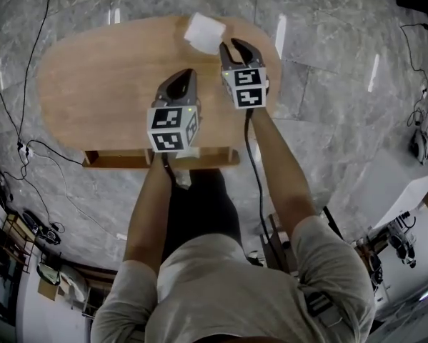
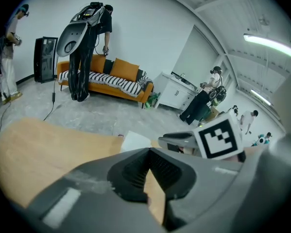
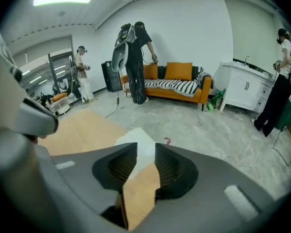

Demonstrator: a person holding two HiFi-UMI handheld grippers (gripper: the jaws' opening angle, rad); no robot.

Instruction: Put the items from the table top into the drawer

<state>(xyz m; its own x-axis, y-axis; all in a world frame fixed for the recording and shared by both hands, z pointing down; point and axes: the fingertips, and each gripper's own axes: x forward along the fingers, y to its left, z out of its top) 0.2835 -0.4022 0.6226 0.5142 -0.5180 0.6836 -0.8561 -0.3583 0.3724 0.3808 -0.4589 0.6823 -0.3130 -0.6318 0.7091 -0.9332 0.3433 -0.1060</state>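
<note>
- Wood-brown and oval, the desk sits below me on a grey stone floor.
- One white square thing lies flat at the far edge of the desk, a little to the right. I cannot tell if it is cloth or paper.
- My right gripper is over the far right part of the desk, just beside the white square thing, on its near right side.
- Its fingers are wide apart with nothing held. In the right gripper view I see bare wood between them and the white square thing just past the tips.
- My left gripper is over the middle of the desk, nearer to me and to the left of the right gripper.
- Its fingers meet at the tips and hold nothing.
- Both grippers point forward and down.
- A wooden ledge shows under the near edge of the desk. I cannot tell if it is the drawer.
- Far across the room stand an orange sofa and a white cabinet. A person stands by the sofa.
</note>
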